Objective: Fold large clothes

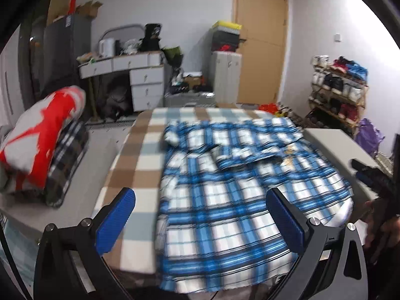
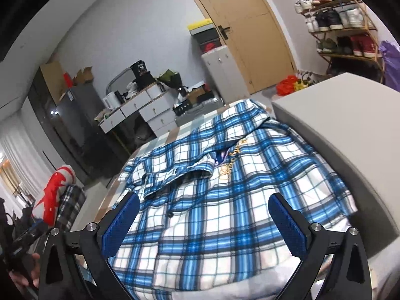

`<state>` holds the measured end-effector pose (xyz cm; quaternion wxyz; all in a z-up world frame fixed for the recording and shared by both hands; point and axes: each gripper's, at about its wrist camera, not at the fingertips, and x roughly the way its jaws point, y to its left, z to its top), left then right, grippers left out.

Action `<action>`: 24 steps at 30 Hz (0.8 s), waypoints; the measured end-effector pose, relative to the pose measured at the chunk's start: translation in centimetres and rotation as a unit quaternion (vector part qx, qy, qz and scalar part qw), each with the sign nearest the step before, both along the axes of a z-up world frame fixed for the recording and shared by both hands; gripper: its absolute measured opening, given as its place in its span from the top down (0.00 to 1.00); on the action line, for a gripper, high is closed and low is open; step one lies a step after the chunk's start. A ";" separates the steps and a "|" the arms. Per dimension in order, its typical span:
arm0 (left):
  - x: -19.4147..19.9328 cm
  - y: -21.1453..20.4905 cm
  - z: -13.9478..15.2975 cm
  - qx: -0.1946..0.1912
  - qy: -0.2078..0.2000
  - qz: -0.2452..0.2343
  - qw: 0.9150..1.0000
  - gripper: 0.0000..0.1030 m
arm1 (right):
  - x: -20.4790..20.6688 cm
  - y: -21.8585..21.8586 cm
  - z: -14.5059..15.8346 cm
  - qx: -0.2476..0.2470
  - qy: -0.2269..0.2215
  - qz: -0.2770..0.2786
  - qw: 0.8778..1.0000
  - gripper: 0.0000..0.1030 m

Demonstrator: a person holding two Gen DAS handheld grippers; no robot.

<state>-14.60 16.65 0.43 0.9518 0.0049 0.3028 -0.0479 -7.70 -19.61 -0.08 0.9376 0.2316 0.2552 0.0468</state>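
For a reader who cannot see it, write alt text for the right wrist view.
A blue and white plaid shirt lies spread on a checked cloth over a table, with the right gripper open above its near part, holding nothing. Behind are a wooden door, a white desk and a shoe rack.

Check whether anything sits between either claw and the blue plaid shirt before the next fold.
Nothing visible does. The blue plaid shirt lies spread on the checked cloth, directly below the open left claw and open right claw. Neither holds anything.
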 end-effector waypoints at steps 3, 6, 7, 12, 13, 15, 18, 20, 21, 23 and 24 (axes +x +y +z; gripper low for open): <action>0.0 1.9 -0.8 0.001 0.007 0.013 1.000 0.01 | -1.4 -0.5 -0.4 0.007 -0.001 0.000 1.000 0.00; 0.6 4.1 -2.0 -0.043 0.038 -0.009 0.998 0.01 | -2.8 -1.2 -0.3 0.033 -0.014 -0.011 0.999 0.00; 0.9 4.7 -2.6 -0.058 0.058 -0.020 0.996 0.01 | -3.1 -1.1 -0.2 0.035 -0.021 -0.010 0.999 0.00; 2.3 5.2 -6.4 -0.116 0.187 -0.070 0.973 0.01 | -3.6 0.2 0.3 0.002 -0.040 0.021 0.999 0.00; 2.3 5.0 -6.8 -0.116 0.197 -0.074 0.971 0.01 | -3.4 0.3 0.2 0.005 -0.036 0.025 0.999 0.00; 2.0 4.4 -7.9 -0.121 0.212 -0.097 0.965 0.01 | -2.7 0.8 -0.1 0.004 -0.018 0.030 0.999 0.00; 1.8 3.7 -8.1 -0.143 0.225 -0.110 0.957 0.02 | -2.3 1.5 -0.3 -0.009 -0.010 0.045 0.999 0.00; 2.0 3.3 -8.0 -0.133 0.226 -0.109 0.959 0.01 | -2.3 2.0 -0.3 -0.019 -0.010 0.052 0.998 0.00; 2.3 3.1 -8.5 -0.127 0.243 -0.101 0.956 0.01 | -2.2 2.2 -0.3 -0.022 -0.009 0.056 0.998 0.00; 2.7 3.0 -9.5 -0.129 0.275 -0.110 0.946 0.02 | -2.3 2.4 -0.4 -0.024 -0.008 0.060 0.998 0.00; 2.7 2.7 -9.6 -0.127 0.281 -0.118 0.944 0.02 | -2.3 2.5 -0.4 -0.025 -0.007 0.060 0.998 0.00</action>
